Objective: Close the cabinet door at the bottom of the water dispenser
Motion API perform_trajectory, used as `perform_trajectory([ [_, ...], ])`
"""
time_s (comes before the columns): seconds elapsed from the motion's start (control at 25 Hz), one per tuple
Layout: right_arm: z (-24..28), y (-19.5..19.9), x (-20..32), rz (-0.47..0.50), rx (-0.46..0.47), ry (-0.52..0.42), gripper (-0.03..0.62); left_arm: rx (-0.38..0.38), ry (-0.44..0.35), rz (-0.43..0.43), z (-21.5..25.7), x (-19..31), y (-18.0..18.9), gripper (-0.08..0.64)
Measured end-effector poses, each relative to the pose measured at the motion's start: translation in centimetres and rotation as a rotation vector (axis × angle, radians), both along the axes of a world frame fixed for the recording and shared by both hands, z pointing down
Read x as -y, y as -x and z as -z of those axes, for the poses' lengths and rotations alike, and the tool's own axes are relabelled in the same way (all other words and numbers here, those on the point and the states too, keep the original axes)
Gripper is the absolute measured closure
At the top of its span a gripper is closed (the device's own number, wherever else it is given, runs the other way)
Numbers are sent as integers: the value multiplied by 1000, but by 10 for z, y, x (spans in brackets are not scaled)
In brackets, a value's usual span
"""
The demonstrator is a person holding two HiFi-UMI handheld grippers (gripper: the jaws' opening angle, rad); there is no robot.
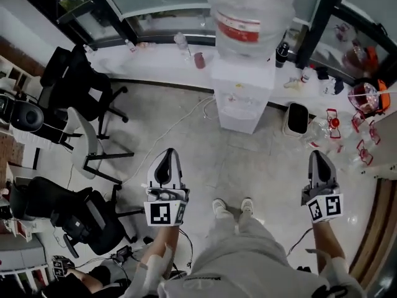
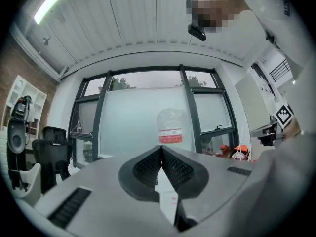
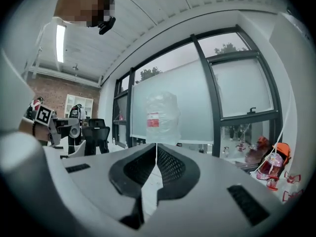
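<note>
The white water dispenser (image 1: 243, 98) stands against the window ledge and carries a big clear bottle (image 1: 251, 14) with a red label. From this steep angle I cannot tell how its bottom cabinet door stands. My left gripper (image 1: 166, 157) and right gripper (image 1: 319, 157) are held up well short of the dispenser, one on each side of the person's feet. Both are shut with nothing between the pads. In the left gripper view the closed left gripper (image 2: 161, 149) points level at the bottle (image 2: 171, 127). The right gripper view shows the closed right gripper (image 3: 156, 147) below the bottle (image 3: 159, 115).
Black office chairs (image 1: 80, 85) (image 1: 87, 219) and a white chair (image 1: 84, 144) crowd the left. A white bin (image 1: 297, 118) stands right of the dispenser. Small bottles sit on the ledge (image 1: 180, 42), red racks (image 1: 363, 144) lie at the right, and a cable (image 1: 180, 129) crosses the floor.
</note>
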State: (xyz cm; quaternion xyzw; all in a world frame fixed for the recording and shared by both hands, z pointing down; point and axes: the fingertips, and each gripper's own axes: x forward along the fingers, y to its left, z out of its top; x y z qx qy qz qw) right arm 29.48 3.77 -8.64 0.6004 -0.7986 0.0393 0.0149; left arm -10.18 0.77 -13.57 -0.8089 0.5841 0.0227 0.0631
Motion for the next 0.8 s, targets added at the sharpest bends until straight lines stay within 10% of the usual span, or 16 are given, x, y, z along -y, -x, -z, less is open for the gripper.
perform_trajectory([
  [0.8, 66, -3, -72, -9, 11, -125, 577, -20, -54, -8, 30, -54, -15, 552],
])
